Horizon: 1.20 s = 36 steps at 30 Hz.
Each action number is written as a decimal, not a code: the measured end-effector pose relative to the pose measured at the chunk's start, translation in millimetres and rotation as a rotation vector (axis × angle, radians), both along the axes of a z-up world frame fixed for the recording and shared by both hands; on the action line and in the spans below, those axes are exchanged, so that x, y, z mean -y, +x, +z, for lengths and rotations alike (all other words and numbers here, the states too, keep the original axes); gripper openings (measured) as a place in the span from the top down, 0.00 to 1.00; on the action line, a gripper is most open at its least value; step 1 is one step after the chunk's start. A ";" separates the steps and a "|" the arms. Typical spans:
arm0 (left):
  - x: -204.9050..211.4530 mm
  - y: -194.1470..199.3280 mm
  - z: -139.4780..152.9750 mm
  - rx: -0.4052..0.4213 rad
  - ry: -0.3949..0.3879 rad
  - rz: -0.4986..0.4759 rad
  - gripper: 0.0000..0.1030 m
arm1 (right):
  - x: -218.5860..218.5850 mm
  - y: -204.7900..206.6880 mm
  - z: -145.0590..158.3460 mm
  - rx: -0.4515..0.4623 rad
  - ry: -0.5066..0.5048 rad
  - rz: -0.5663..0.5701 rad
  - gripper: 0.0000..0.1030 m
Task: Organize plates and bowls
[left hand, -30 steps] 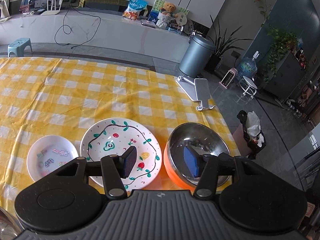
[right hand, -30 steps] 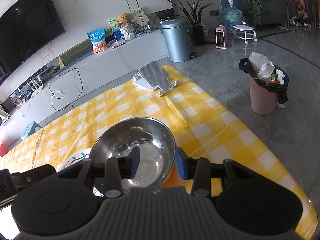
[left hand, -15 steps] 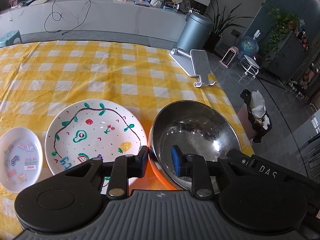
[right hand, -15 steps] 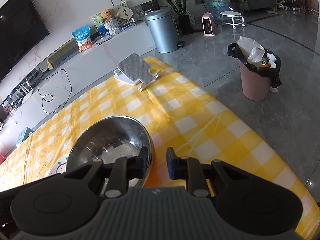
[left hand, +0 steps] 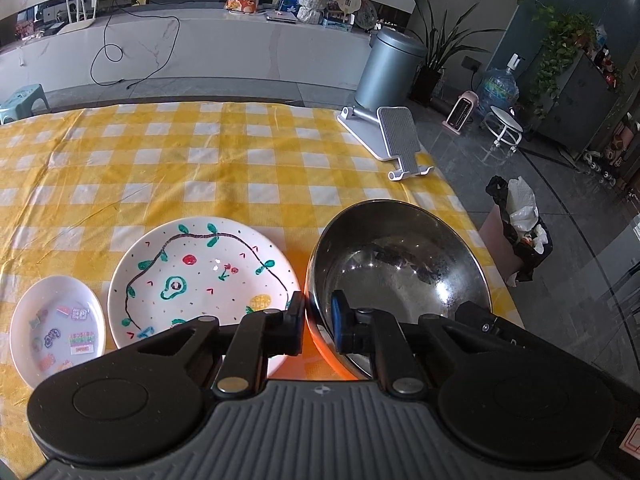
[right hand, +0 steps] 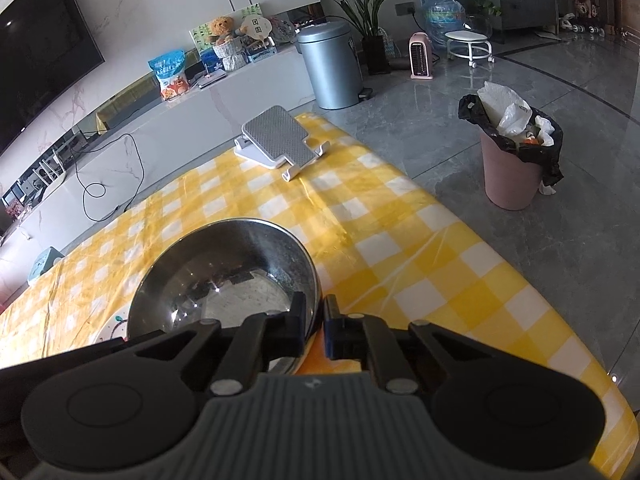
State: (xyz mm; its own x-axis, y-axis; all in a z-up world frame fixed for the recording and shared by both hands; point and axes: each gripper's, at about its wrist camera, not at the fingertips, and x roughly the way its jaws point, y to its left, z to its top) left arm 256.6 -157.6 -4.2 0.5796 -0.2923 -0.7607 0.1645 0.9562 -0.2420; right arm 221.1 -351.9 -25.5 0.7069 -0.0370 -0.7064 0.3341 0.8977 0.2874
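Note:
A steel bowl with an orange outside [left hand: 400, 264] sits on the yellow checked tablecloth [left hand: 200, 168]. My left gripper [left hand: 318, 320] is shut on its left rim, one finger inside and one outside. My right gripper [right hand: 316, 326] is shut on the bowl's [right hand: 224, 280] right rim. A painted white plate [left hand: 200, 276] lies just left of the bowl. A small white dish with stickers [left hand: 56, 328] lies left of the plate. An edge of the plate [right hand: 114, 326] shows in the right wrist view.
A grey phone stand [left hand: 392, 140] sits at the table's far right corner; it also shows in the right wrist view [right hand: 280, 140]. The table's right edge is close to the bowl. A pink trash bin [right hand: 516, 160] stands on the floor beyond.
Both grippers have closed from open onto opposite rims of the steel bowl. Both views have shifted, and the bowl looks raised and tilted.

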 end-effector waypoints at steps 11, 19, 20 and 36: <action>-39.3 -50.1 51.7 0.089 0.010 0.012 0.86 | -30.0 -44.2 46.0 0.103 0.016 0.061 0.94; -110.0 -99.0 84.8 0.110 0.015 0.071 0.87 | -90.7 -92.4 77.0 0.128 0.044 0.165 0.94; -119.2 -103.9 87.3 0.112 0.016 0.081 0.87 | -102.2 -97.6 79.6 0.128 0.048 0.187 0.94; -247.1 -168.9 88.1 0.048 -0.069 0.233 0.89 | -224.2 -152.5 88.6 0.079 0.051 0.426 0.93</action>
State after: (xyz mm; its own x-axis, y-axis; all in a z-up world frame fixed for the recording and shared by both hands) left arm 87.7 89.5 83.9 0.6726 -0.1965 -0.7135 -0.0456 0.9513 -0.3049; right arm 68.7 -127.7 63.0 0.7038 0.3029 -0.6426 -0.0875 0.9346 0.3448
